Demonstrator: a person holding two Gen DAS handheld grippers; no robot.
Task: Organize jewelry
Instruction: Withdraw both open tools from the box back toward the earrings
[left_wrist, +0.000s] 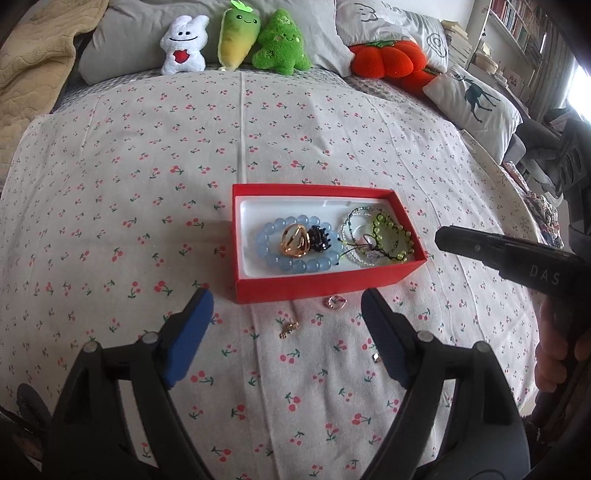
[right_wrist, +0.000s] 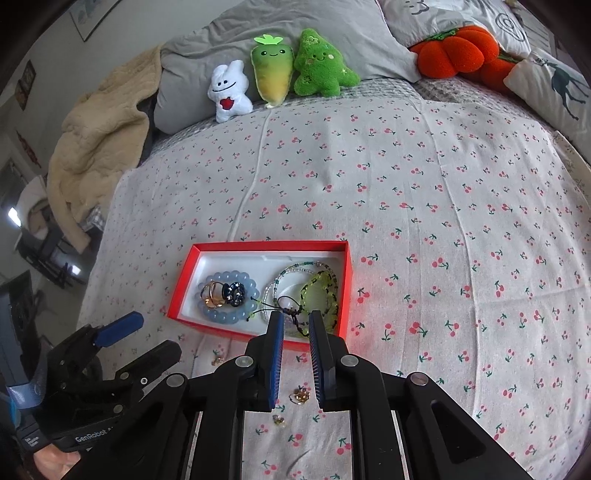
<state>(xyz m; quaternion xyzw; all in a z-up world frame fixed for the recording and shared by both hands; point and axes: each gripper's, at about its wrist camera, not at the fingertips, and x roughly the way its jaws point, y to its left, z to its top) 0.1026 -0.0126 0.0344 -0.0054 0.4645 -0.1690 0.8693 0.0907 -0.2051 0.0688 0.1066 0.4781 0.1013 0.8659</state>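
A red jewelry box (left_wrist: 317, 286) (right_wrist: 181, 291) lies on the cherry-print bedsheet. It holds a blue bead bracelet (left_wrist: 271, 254) (right_wrist: 221, 316), gold rings (left_wrist: 295, 240) (right_wrist: 212, 295), a black piece (left_wrist: 319, 238) (right_wrist: 235, 292) and green beaded bracelets (left_wrist: 391, 236) (right_wrist: 321, 291). Small gold pieces lie on the sheet before the box: one near its front wall (left_wrist: 337, 302), one to the left (left_wrist: 289, 328), one by my right finger (left_wrist: 376, 357); the right wrist view shows some too (right_wrist: 300, 396) (right_wrist: 277, 420) (right_wrist: 218, 360). My left gripper (left_wrist: 286, 302) is open wide and empty. My right gripper (right_wrist: 296, 325) is partly open and empty, above the box's front edge.
Plush toys (left_wrist: 236, 40) (right_wrist: 280, 74), an orange pumpkin cushion (left_wrist: 388, 61) (right_wrist: 454, 48) and pillows (left_wrist: 476, 107) line the head of the bed. A beige blanket (right_wrist: 96, 155) hangs at the left. Bookshelves (left_wrist: 513, 22) stand at the far right.
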